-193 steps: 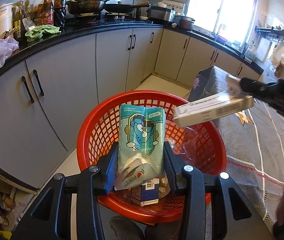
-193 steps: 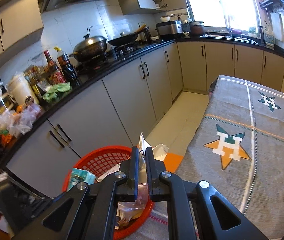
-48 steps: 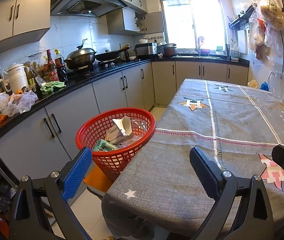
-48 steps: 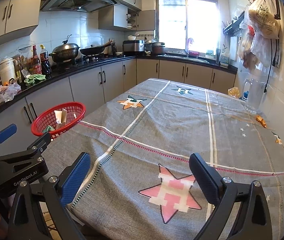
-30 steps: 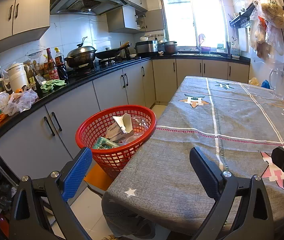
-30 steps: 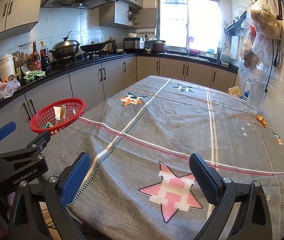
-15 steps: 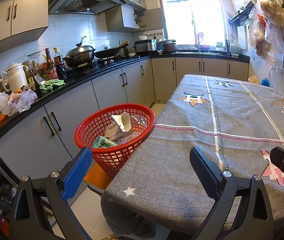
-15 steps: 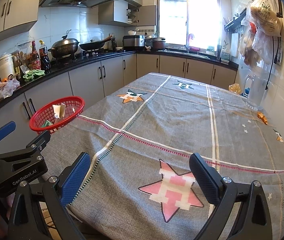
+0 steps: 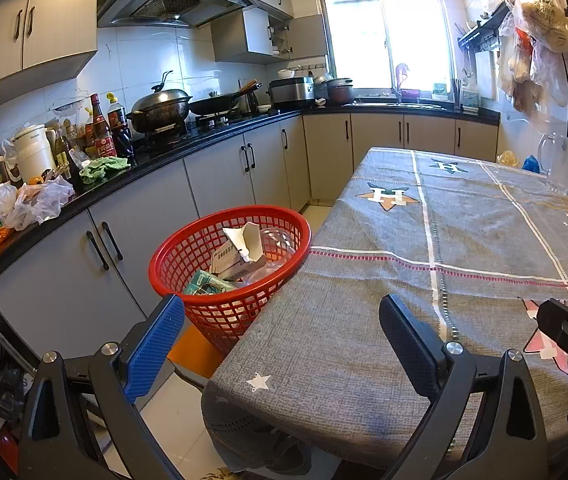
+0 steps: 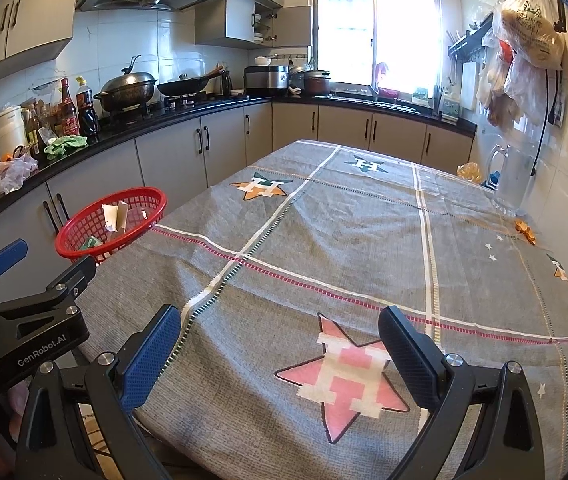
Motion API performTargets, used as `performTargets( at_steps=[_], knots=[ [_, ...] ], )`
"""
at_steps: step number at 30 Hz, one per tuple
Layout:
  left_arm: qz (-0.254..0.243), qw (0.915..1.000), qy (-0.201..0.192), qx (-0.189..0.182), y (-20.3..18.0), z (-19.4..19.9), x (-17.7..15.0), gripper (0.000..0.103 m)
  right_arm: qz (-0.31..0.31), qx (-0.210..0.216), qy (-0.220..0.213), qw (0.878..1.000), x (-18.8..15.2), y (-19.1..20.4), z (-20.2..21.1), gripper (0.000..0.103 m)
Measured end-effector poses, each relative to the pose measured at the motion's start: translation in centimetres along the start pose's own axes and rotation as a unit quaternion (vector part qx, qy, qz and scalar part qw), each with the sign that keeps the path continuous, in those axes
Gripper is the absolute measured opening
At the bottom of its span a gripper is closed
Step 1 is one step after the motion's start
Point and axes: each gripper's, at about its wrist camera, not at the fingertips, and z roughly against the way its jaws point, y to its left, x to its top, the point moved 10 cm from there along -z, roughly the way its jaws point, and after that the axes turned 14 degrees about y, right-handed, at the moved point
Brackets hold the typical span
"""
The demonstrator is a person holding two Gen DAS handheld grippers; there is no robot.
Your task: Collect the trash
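Trash, cartons and wrappers, lay in the red plastic basket beside the table; both grippers hovered wide and empty, so retreating clear seemed best.

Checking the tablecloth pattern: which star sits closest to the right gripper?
The pink star, lying just ahead between the right gripper's open jaws; the orange and green stars lie farther up the table.
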Motion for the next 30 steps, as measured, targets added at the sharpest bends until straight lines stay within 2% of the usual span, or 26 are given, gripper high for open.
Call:
performTargets(
  at_steps=[21,27,30],
  knots=[
    [-0.005,0.9999,0.012,-0.004,-0.3,-1.2,-1.1,0.097,-0.007,0.002,0.015,1.0,-0.6,-0.1,-1.3,0.101],
    [-0.017,0.9998,0.013,-0.005,-1.3,-1.7,-0.4,0.097,-0.021,0.002,0.026,0.999,-0.7,-1.0,-2.4,0.101],
    [-0.023,0.9994,0.018,-0.018,-2.3,-2.1,0.2,0.097,-0.033,0.0,0.029,0.999,-0.7,-1.9,-2.8,0.101]
  ],
)
